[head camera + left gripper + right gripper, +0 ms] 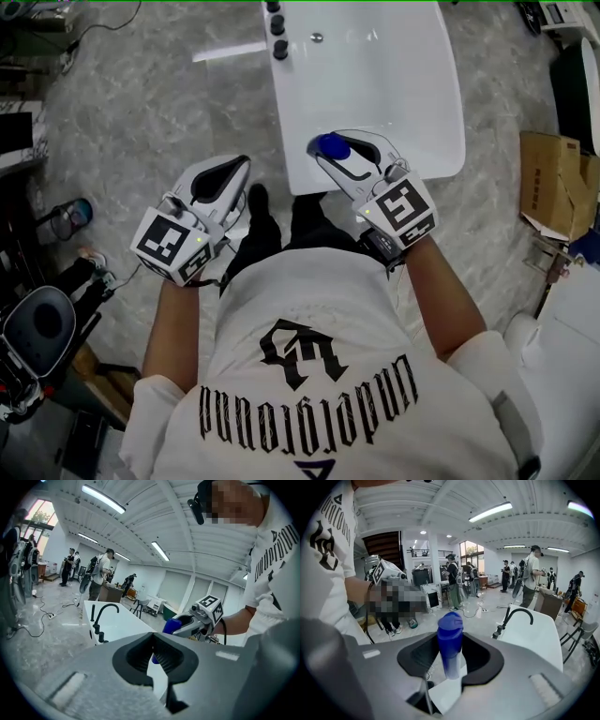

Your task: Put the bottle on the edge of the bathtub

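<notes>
A blue bottle [330, 145] with a rounded cap stands upright between the jaws of my right gripper [337, 150], which is shut on it. It hangs over the near end of the white bathtub [448, 112], just inside the near rim. In the right gripper view the bottle [450, 639] fills the hollow of the black pads, with the tub [541, 641] beyond to the right. My left gripper [239, 171] is over the floor left of the tub, shut and holding nothing. From the left gripper view the bottle [171, 626] and the tub [119, 626] both show.
A black faucet with knobs [277, 28] sits on the tub's far left rim. Cardboard boxes [553, 183] lie on the floor to the right. Dark equipment [37, 328] and cables are at the left. Several people [529, 581] stand in the room behind.
</notes>
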Available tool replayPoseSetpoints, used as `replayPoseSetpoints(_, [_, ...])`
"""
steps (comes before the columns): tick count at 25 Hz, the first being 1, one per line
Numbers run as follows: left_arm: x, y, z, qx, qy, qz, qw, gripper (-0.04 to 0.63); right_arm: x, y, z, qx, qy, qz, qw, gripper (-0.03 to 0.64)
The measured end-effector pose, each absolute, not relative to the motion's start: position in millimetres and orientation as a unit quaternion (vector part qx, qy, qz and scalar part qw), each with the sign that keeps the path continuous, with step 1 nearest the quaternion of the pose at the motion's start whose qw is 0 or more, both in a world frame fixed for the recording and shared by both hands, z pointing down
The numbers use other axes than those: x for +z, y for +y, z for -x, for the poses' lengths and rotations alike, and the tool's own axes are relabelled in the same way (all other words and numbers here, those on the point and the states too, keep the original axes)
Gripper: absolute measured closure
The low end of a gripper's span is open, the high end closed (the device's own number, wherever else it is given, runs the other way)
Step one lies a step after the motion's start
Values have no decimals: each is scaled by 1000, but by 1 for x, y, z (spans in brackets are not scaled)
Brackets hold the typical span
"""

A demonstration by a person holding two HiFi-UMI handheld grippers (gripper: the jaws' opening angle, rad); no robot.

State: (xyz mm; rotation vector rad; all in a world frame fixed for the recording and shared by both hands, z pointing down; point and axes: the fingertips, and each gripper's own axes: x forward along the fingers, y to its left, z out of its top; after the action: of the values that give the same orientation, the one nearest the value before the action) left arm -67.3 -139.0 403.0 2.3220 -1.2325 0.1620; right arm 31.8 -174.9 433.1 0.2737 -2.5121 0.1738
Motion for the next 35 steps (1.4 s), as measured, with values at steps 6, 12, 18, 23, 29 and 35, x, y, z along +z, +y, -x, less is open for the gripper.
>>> replayPoseSetpoints(6, [424,-156,69,62,-467,-840,267,588,474,-195,-24,56,-940,-70,328,466])
replayPoseSetpoints(12, [455,-167,75,76,-470,-835,277,588,510,-205,-10,56,-934,-47,349,466])
replayPoseSetpoints(18, [490,-177,70,88,-465,-829,300,588,547,-215,-6,54,-924,-25,377,466])
replayPoseSetpoints(23, [520,-188,70,105,-460,-825,312,588,584,-226,-6,43,-912,-8,408,466])
replayPoseSetpoints(29, [552,-191,72,115,-457,-817,332,588,625,-232,-6,37,-898,7,439,466])
replayPoseSetpoints(35, [570,-201,61,129,-448,-820,333,588,658,-236,-9,37,-888,19,458,468])
